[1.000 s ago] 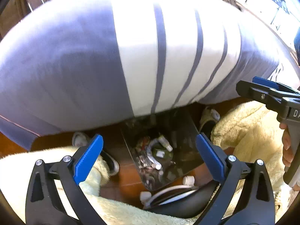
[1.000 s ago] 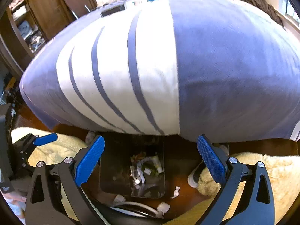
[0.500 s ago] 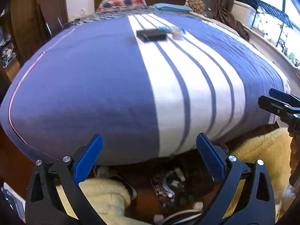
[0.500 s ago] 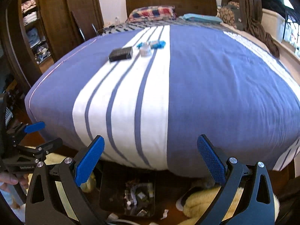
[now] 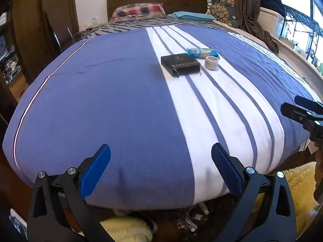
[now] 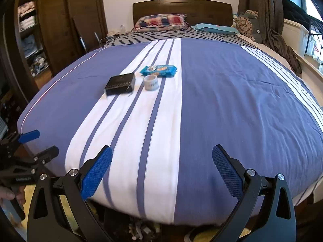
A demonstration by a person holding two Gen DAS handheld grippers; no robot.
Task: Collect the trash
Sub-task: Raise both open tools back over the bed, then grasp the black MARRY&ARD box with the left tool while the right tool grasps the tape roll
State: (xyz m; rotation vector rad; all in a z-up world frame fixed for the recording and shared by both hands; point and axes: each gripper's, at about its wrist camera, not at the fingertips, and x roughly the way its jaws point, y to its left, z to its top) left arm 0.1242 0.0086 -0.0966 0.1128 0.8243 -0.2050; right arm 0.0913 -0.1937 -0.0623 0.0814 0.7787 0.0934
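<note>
Bedroom, blue-and-white striped bed point(image 5: 125, 104) fills both views. Trash sits mid-bed on the white stripe: black box point(image 6: 120, 83), small tub point(image 6: 151, 82) just beside it, blue wrapper point(image 6: 158, 70) behind. Left claw point(image 5: 160, 171) and right claw point(image 6: 162, 173) both spread, empty, hovering at the foot edge, well apart from the items. Bin point(image 5: 189, 219) on the floor below, likely the drop point.

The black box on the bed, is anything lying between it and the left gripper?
No. In the left wrist view, only bare blue-and-white striped bedspread stretches from the open left gripper to the flat black cardboard box.
</note>
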